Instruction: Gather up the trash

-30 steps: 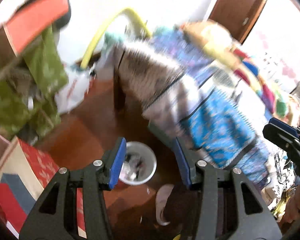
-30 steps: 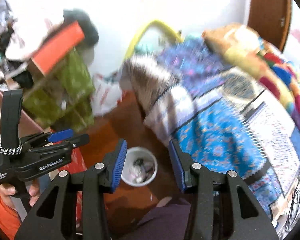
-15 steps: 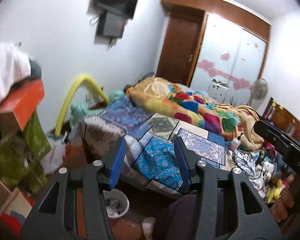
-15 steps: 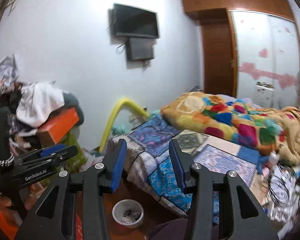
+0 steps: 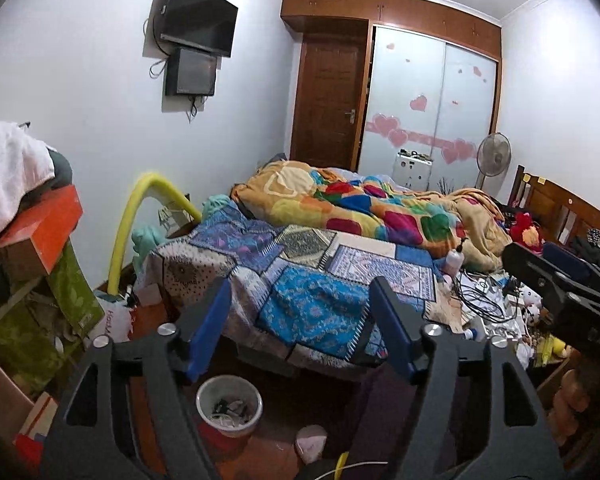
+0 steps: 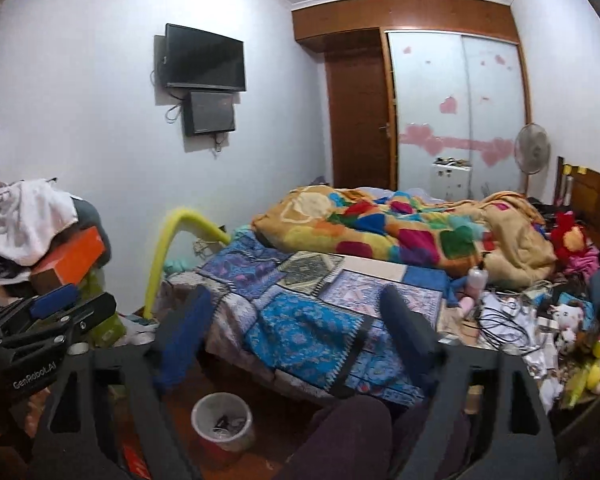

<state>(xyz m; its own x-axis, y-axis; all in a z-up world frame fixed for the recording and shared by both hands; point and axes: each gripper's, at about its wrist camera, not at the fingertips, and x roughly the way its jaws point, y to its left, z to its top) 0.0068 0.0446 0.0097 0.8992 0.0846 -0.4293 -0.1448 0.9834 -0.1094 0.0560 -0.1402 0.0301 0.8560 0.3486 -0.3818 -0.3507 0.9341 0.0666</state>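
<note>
A small white trash bin (image 5: pixel 229 404) with scraps inside stands on the brown floor at the foot of the bed; it also shows in the right wrist view (image 6: pixel 222 422). My left gripper (image 5: pixel 300 320) hangs in the air above it, pointing at the bed, its jaws opening with nothing between them. My right gripper (image 6: pixel 296 332) is likewise held over the bed's corner, jaws opening wide and blurred, holding nothing. Each gripper shows in the other's view: the right (image 5: pixel 560 292), the left (image 6: pixel 52 320). Clutter of cables, a white bottle (image 6: pixel 476 280) and toys lies on the bed's right side.
The bed (image 5: pixel 312 280) with a patchwork cover and a colourful quilt (image 5: pixel 364 208) fills the middle. A pile with an orange box (image 5: pixel 40 232) and green bags stands left, beside a yellow foam tube (image 5: pixel 132 216). A purple-clad leg (image 6: pixel 340 440) is below. A fan (image 5: pixel 494 156) stands by the wardrobe.
Both views have swung up from the floor and bin to take in the whole room. Both grippers' jaws have spread wider, the right one most.
</note>
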